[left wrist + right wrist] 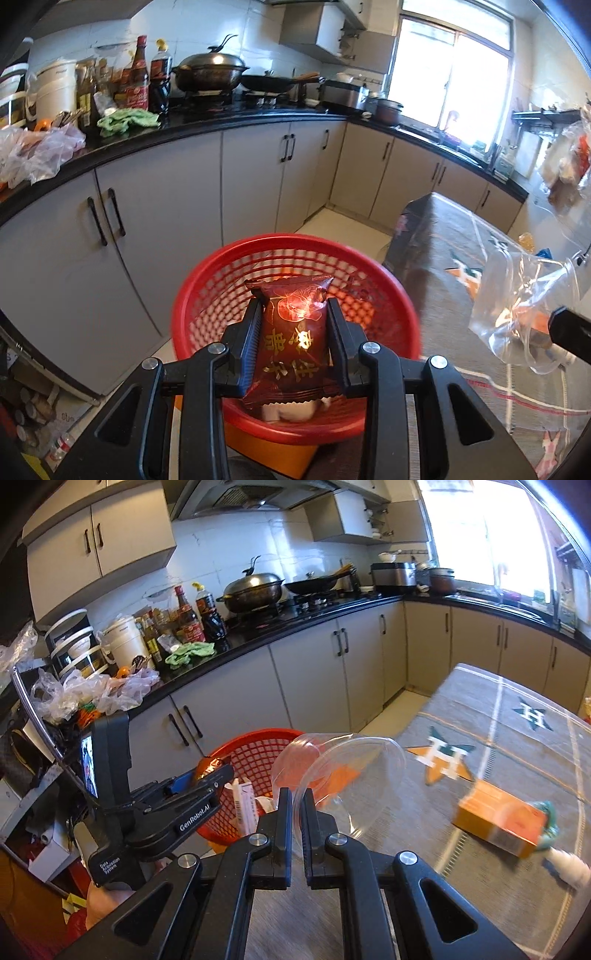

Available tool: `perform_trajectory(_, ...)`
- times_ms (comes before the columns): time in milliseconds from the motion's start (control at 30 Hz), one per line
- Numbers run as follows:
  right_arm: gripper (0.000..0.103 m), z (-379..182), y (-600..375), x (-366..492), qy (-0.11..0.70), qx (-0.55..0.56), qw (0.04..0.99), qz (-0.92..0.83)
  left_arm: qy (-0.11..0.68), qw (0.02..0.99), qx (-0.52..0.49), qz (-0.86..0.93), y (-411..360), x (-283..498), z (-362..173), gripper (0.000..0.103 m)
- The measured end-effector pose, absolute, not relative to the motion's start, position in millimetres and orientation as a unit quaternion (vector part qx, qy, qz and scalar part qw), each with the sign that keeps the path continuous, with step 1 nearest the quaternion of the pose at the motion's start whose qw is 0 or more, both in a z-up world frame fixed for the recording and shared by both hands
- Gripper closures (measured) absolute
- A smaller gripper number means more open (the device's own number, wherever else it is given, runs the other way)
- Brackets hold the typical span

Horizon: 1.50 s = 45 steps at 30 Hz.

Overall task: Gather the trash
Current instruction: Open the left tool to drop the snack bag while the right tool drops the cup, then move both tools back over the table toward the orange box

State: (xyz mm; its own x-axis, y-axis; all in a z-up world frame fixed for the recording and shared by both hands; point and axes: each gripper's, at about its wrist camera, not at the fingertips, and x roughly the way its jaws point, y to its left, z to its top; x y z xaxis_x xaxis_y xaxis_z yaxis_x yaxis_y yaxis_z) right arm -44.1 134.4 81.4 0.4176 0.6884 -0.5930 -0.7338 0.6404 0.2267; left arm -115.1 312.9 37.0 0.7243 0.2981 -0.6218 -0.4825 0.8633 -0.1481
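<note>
Key relation: your left gripper [293,306] holds the dark red snack packet [291,332] directly above the red basket [388,280], so the drop line runs straight down into the opening.
Packet axis: its long side runs along the fingers, pointing away from you, with the far end past the fingertips.
Left gripper state: jaws closed about packet-width, pinching the packet's two long edges.
Right gripper state: your right gripper [298,801] is nearly closed on the thin edge of a clear plastic cup [332,768]; the cup lies tilted, mouth toward the table [480,867].
Nearer arm: the left is already over the basket [258,760]; the right sits just beside its rim, table side.
Basket contents: white paper scraps and what looks like a small carton, though blur makes that uncertain.
Still on the table: an orange box [495,821] and a white object beside it, well apart from both grippers.
</note>
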Motion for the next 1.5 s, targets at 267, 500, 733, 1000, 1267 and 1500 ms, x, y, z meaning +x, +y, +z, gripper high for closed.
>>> perform_trajectory(267, 0.097, 61, 193, -21, 0.366, -0.043, 0.821, 0.436, 0.325, 0.909, -0.157, 0.208, 332, -105, 21, 0.07)
perform_trajectory(500, 0.093, 46, 214, 0, 0.395, -0.036, 0.808, 0.436, 0.323, 0.91, -0.158, 0.208, 333, -104, 18, 0.06)
perform_trajectory(733, 0.093, 57, 181, -2, 0.388, -0.006, 0.812, 0.436, 0.305, 0.913, -0.162, 0.216, 328, -112, 29, 0.053)
perform_trajectory(1000, 0.093, 67, 118, -7, 0.381, 0.022, 0.827, 0.412, 0.294, 0.927, -0.131, 0.19, 287, -114, 51, 0.052)
perform_trajectory(1267, 0.088, 66, 16, 10, 0.38, 0.053, 0.853, 0.355, 0.311, 0.938, -0.075, 0.135, 224, -98, 60, 0.049)
perform_trajectory(1500, 0.081, 49, -89, 49, 0.395, 0.081, 0.878, 0.257, 0.337, 0.94, -0.021, 0.058, 165, -75, 61, 0.044)
